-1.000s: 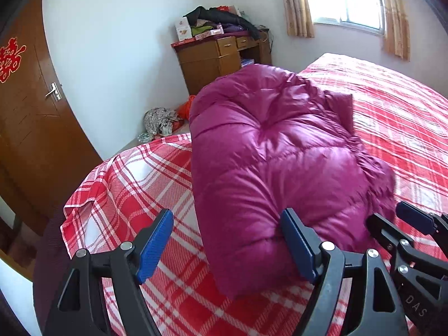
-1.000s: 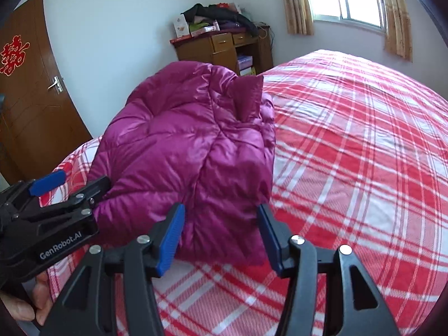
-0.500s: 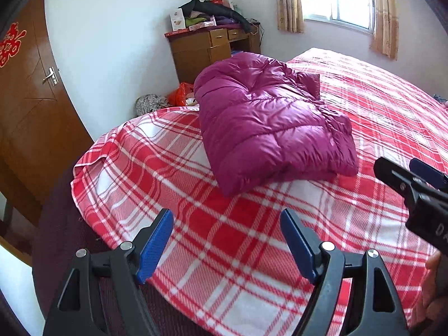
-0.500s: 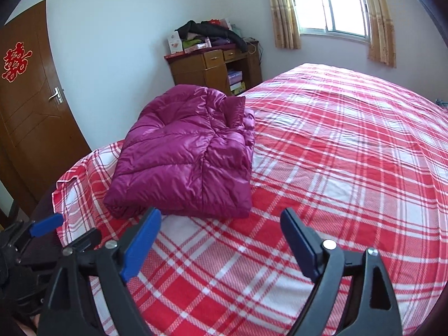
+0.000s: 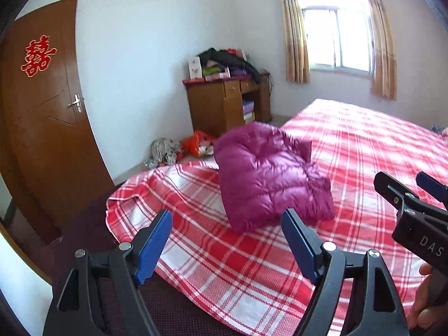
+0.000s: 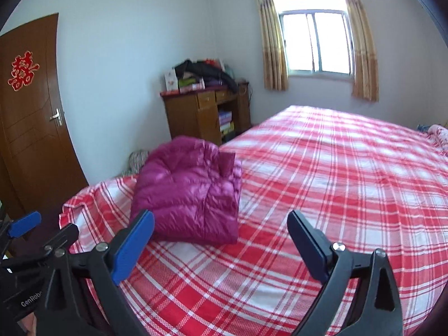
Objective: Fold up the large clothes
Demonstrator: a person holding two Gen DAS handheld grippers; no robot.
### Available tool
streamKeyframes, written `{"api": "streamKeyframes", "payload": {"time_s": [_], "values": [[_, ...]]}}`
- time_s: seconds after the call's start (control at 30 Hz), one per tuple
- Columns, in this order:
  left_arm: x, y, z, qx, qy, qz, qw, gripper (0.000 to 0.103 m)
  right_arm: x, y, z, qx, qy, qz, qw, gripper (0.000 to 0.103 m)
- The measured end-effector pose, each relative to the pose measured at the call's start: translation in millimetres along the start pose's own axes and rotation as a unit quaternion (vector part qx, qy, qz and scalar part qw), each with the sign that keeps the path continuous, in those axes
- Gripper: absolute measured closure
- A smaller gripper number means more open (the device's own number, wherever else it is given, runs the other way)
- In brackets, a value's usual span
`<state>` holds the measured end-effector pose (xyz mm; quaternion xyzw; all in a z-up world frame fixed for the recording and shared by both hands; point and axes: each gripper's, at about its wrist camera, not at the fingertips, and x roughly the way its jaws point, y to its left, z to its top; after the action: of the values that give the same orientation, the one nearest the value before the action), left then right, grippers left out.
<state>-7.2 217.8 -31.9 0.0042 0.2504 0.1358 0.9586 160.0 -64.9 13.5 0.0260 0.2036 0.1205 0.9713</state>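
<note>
Red-and-white plaid bedspread [image 6: 322, 168] covers the wide bed; a folded magenta quilted down jacket [image 6: 190, 193] lies near its corner. Left gripper [image 5: 226, 247] hangs released, clear of it. Right gripper [image 6: 221, 247] jaws are opening, nothing between them.

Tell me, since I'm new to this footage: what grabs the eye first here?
The shiny magenta quilted down jacket, folded into a puffy bundle, lies near the corner of the red-and-white plaid bedsheet. Behind it, a cluttered brown wooden desk stands against the white wall. In front, the right tongs are opening with nothing between them.
</note>
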Motion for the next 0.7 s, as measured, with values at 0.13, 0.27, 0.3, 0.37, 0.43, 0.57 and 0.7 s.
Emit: {"api": "streamKeyframes", "payload": {"time_s": [0.13, 0.27, 0.3, 0.37, 0.43, 0.57, 0.7], "values": [[-20, 6, 10, -0.003, -0.043, 0.016, 0.9989, 0.02, -23, 1, 12, 0.0, -0.045, -0.001, 0.999, 0.0], [-36, 11, 15, -0.005, -0.079, 0.032, 0.9963, 0.015, -39, 1, 17, 0.004, -0.086, -0.003, 0.996, 0.0], [-38, 12, 16, -0.007, -0.086, 0.033, 0.9957, 0.015, -42, 0, 18, 0.004, -0.093, -0.003, 0.996, 0.0], [-41, 13, 17, -0.007, -0.091, 0.036, 0.9952, 0.014, -45, -1, 18, 0.006, -0.106, -0.007, 0.994, 0.0], [-42, 13, 18, -0.004, -0.092, 0.038, 0.9951, 0.014, -46, -3, 18, 0.007, -0.11, -0.01, 0.994, 0.0], [-45, 14, 18, -0.01, -0.098, 0.034, 0.9946, 0.014, -43, -4, 17, 0.009, -0.105, -0.009, 0.994, 0.0], [-50, 13, 17, -0.007, -0.1, 0.036, 0.9943, 0.014, -40, -4, 14, 0.01, -0.094, -0.008, 0.995, 0.0]]}}
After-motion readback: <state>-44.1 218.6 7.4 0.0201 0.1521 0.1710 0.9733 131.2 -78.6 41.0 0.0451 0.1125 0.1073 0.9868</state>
